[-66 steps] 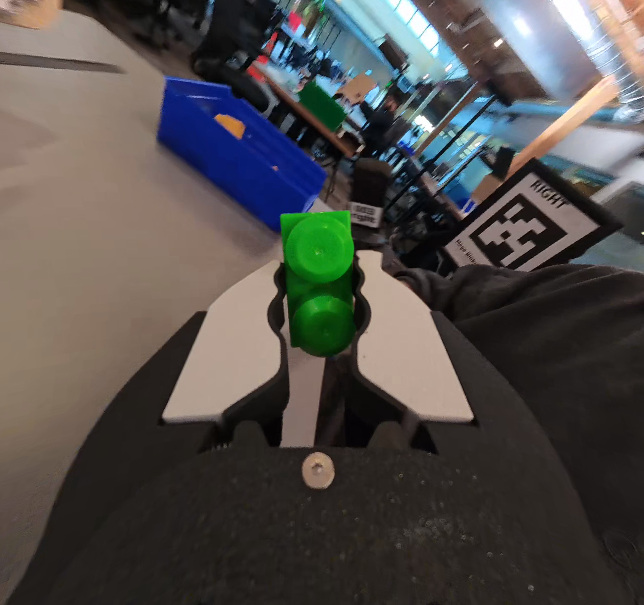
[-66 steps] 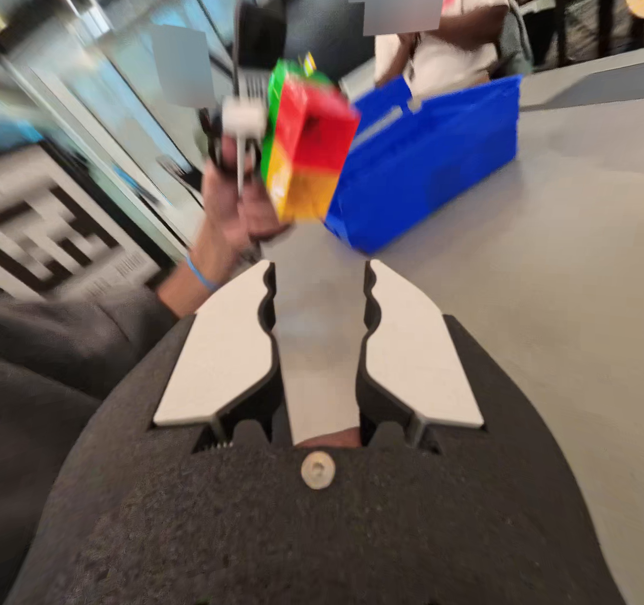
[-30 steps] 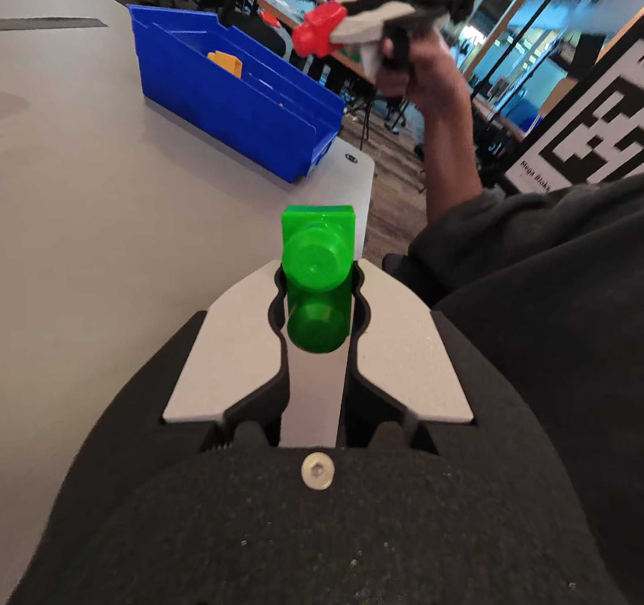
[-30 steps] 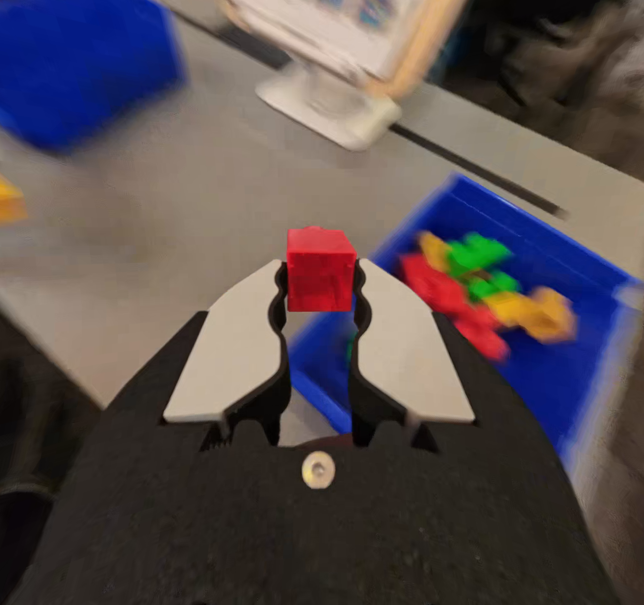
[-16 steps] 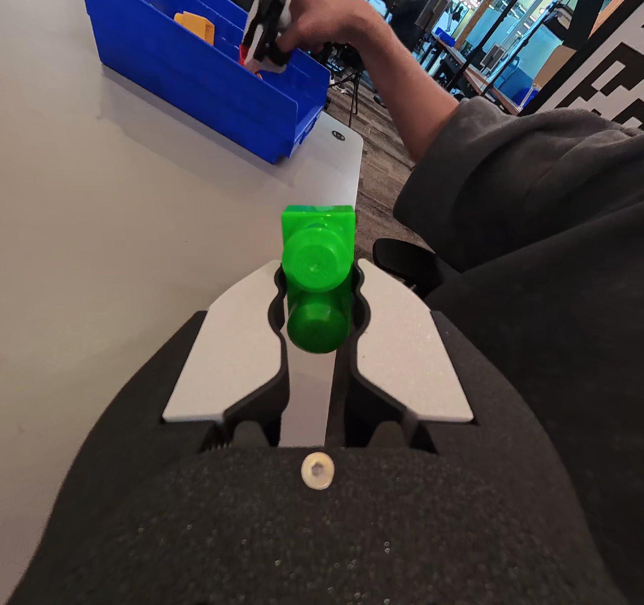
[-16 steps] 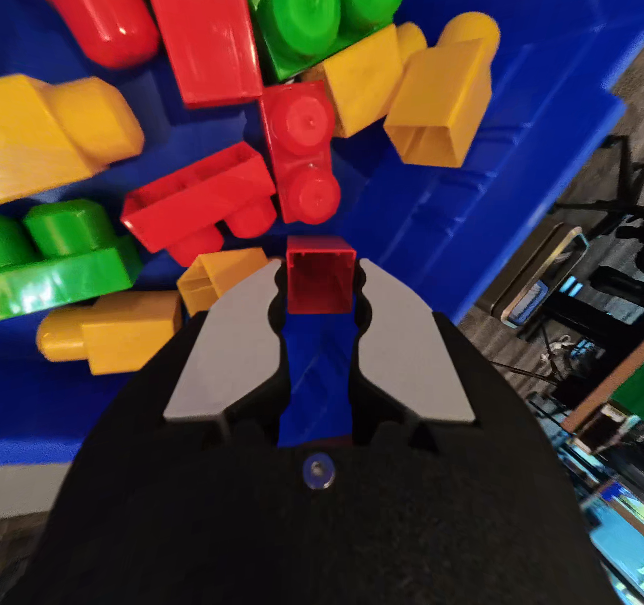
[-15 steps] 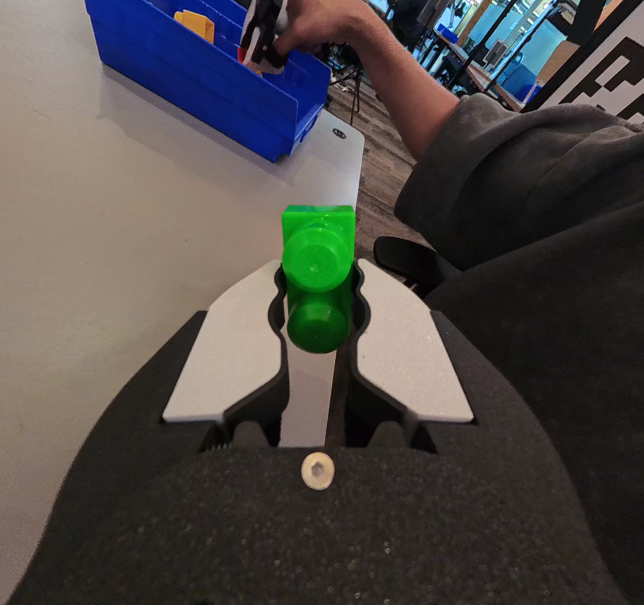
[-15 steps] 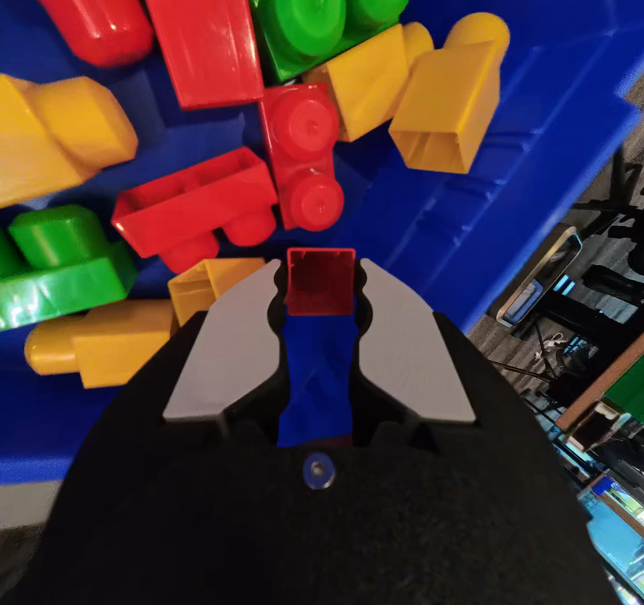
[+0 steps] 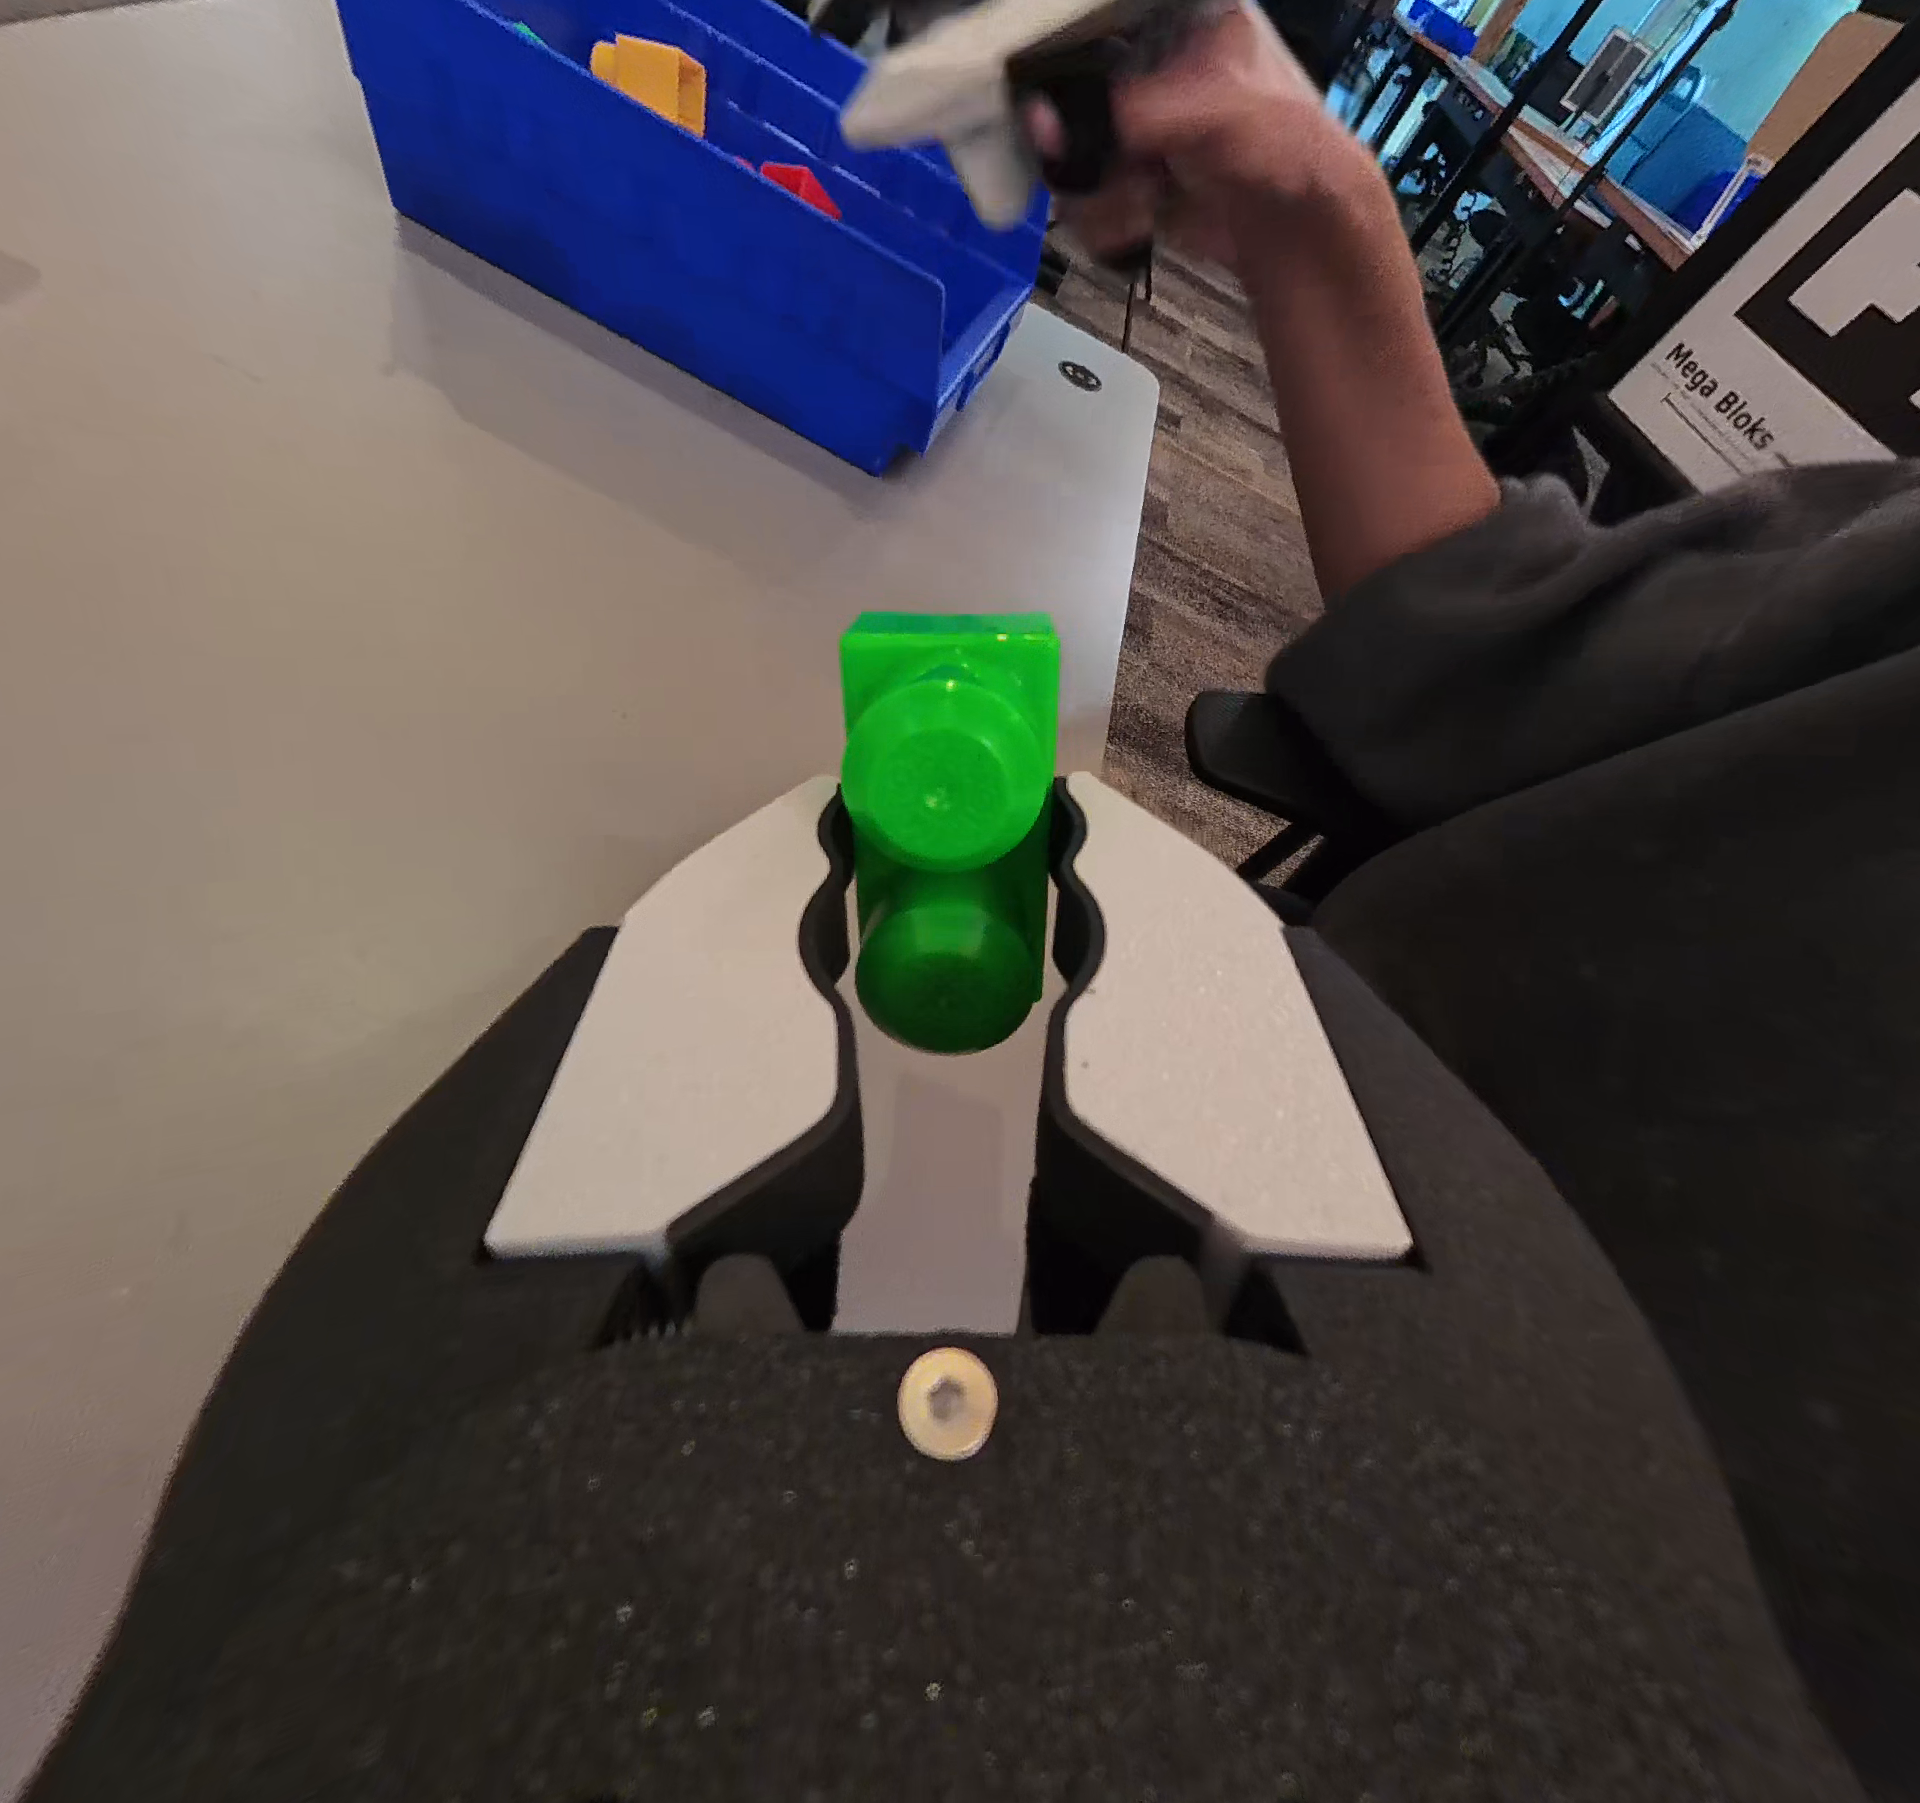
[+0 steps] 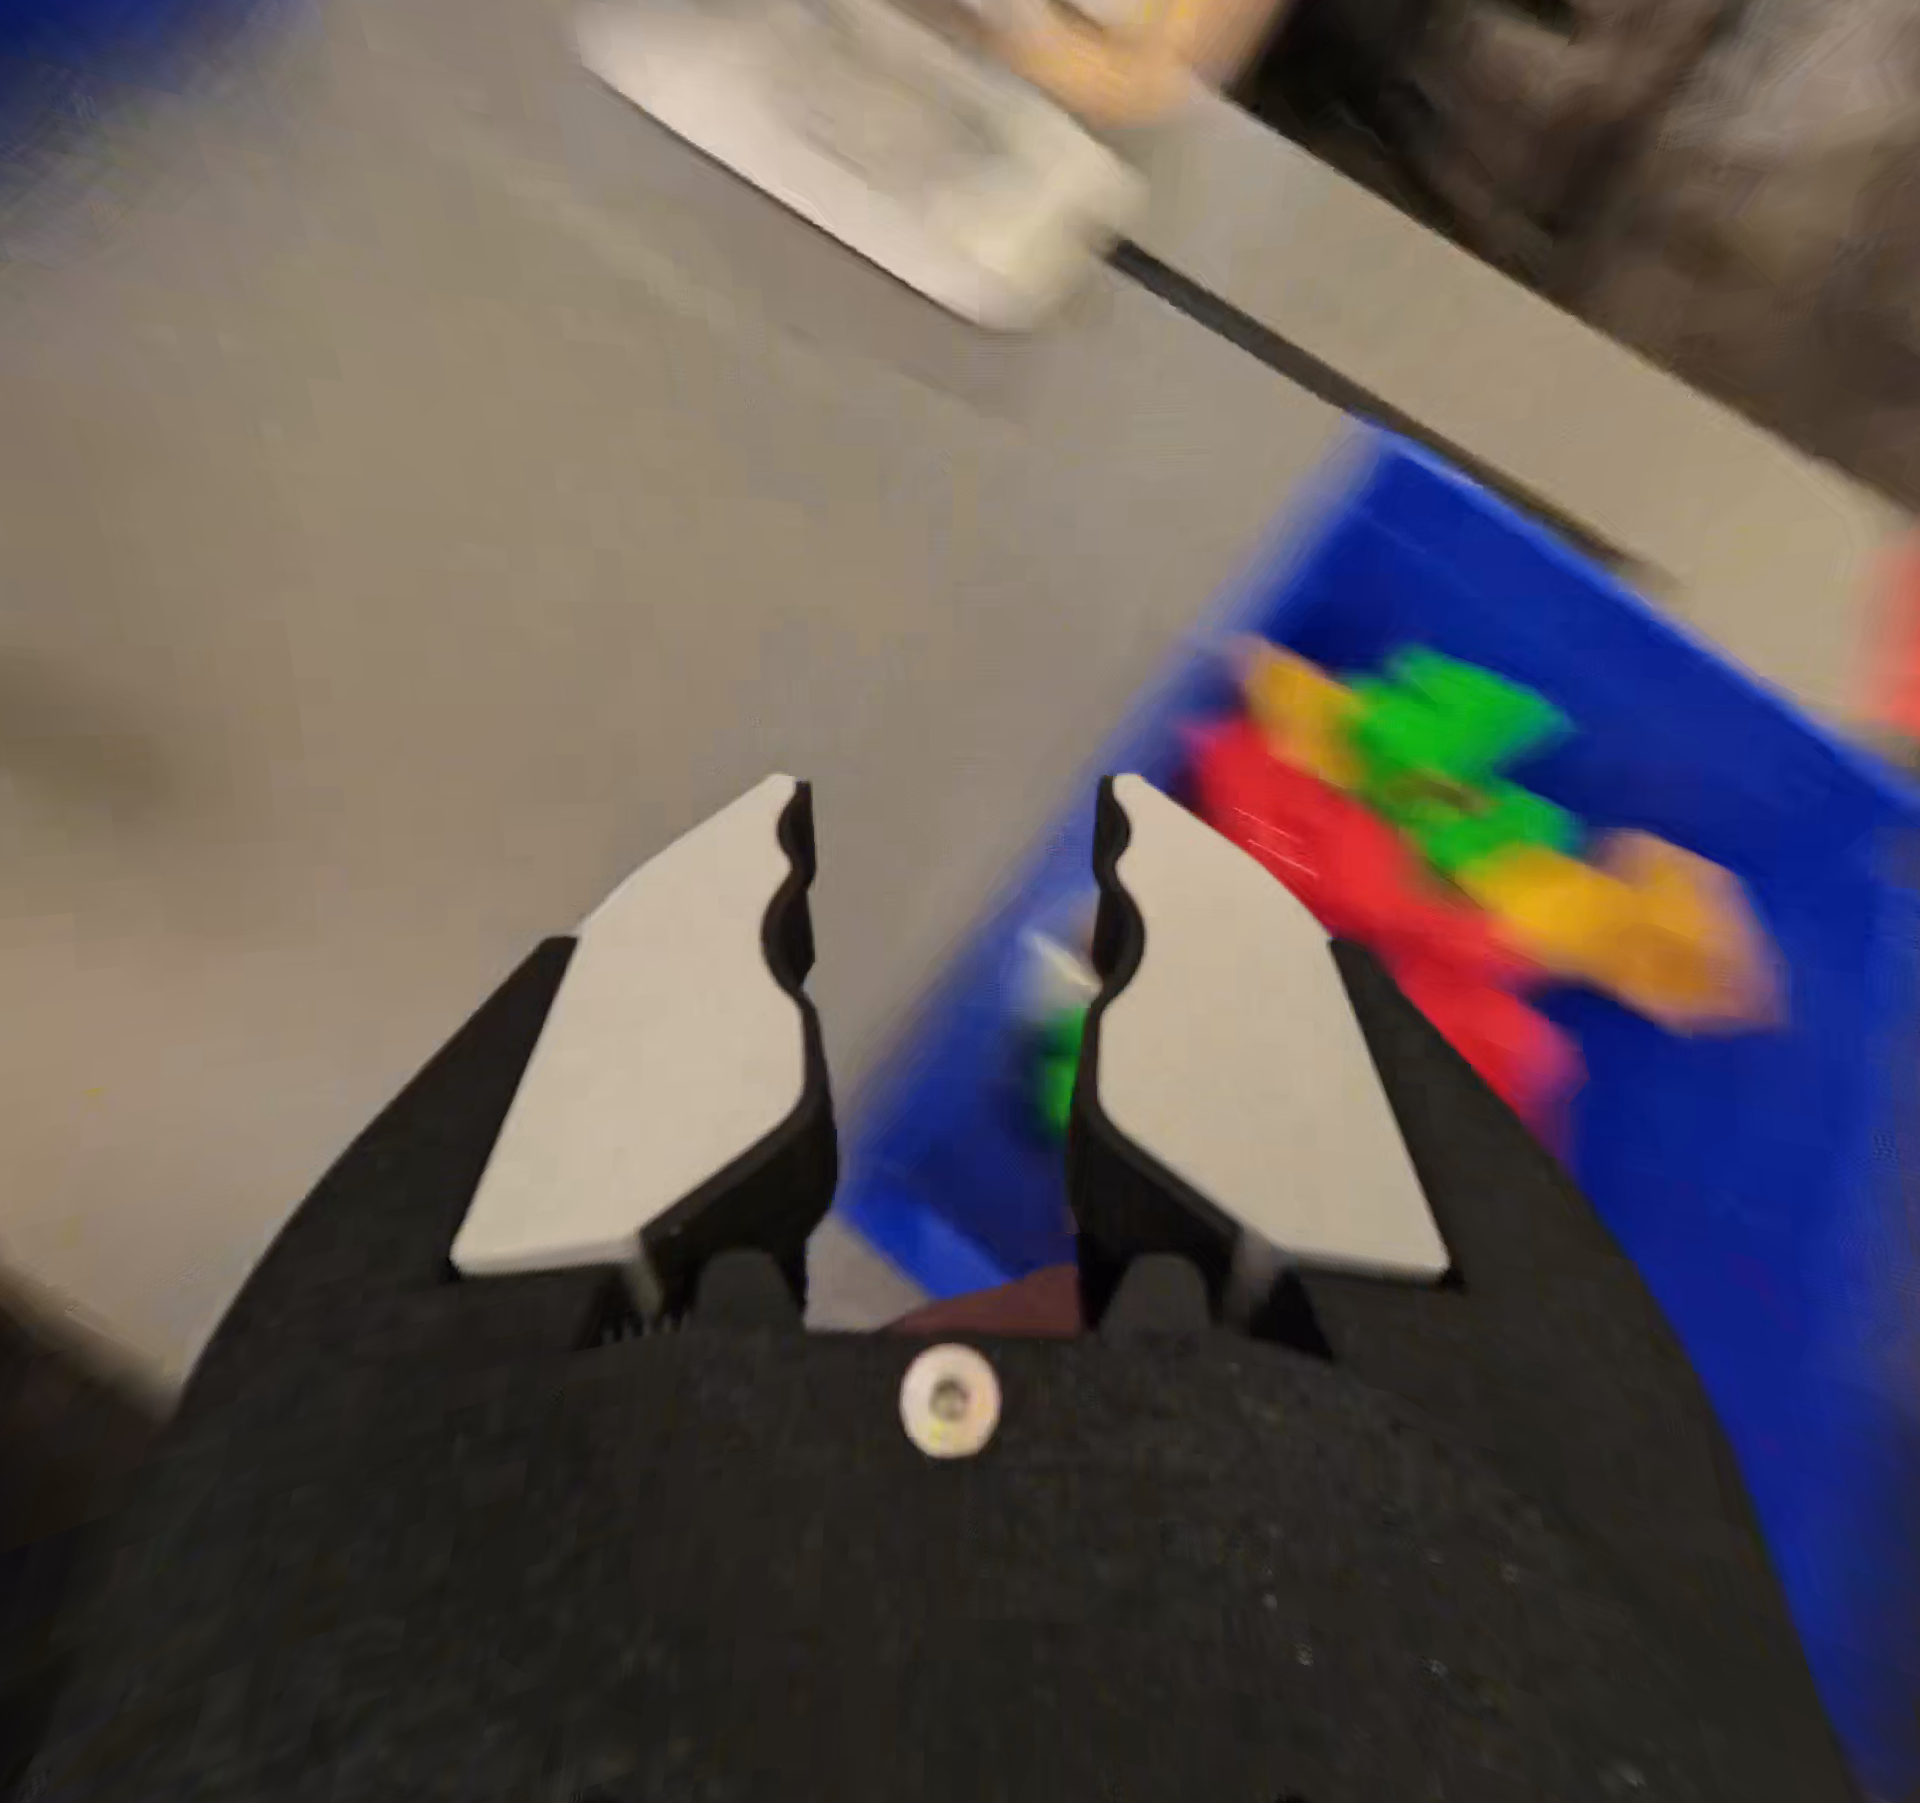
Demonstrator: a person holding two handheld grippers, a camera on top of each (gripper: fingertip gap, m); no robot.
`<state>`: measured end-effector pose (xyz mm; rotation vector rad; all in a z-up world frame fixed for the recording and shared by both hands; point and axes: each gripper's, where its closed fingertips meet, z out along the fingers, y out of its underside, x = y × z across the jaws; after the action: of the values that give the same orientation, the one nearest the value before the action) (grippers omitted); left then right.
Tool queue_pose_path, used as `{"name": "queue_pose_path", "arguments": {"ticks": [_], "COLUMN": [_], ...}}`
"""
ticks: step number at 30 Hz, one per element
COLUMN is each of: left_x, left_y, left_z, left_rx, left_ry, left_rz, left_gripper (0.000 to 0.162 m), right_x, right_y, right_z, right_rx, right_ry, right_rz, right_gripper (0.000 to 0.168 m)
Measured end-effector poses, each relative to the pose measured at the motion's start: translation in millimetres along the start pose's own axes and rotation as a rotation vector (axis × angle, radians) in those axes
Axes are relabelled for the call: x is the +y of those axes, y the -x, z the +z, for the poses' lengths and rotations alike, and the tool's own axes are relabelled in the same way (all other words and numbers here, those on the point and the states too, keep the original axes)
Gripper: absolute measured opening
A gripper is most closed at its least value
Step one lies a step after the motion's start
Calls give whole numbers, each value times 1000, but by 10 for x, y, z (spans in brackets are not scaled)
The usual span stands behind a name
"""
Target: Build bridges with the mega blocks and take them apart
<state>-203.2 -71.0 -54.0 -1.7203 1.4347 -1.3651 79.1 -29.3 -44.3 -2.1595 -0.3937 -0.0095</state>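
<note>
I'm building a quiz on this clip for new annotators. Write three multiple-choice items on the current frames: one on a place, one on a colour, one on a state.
1. Where does the blue bin stand?
A. On the grey table, near its corner
B. On the floor
C. On a chair

2. What colour is the block in the left hand-held gripper?
A. Red
B. Yellow
C. Green

3. How is the right hand-held gripper?
A. Shut on a red block
B. Open, holding nothing
C. Shut on a yellow block

Key: 1 A, the left wrist view shows the bin on the tabletop by the rounded corner. 2 C, a green block sits clamped between the fingers. 3 B, the fingers stand apart with only table between them.
</note>
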Motion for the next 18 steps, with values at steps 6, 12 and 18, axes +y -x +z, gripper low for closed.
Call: {"name": "queue_pose_path", "arguments": {"ticks": [6,12,18], "left_x": [-265,-375,-296], "left_y": [18,61,60], "left_z": [-68,-153,-84], "left_rx": [21,96,133], "left_ry": [-200,-329,-323], "left_rz": [-42,-159,-204], "left_gripper": [35,35,35], "right_x": [-322,-418,-542], "right_y": [1881,2542,2743], "right_z": [30,88,127], "right_rx": [-908,-1100,-1116], "right_ry": [-417,-445,-479], "right_rz": [436,526,590], "right_gripper": [57,63,62]}}
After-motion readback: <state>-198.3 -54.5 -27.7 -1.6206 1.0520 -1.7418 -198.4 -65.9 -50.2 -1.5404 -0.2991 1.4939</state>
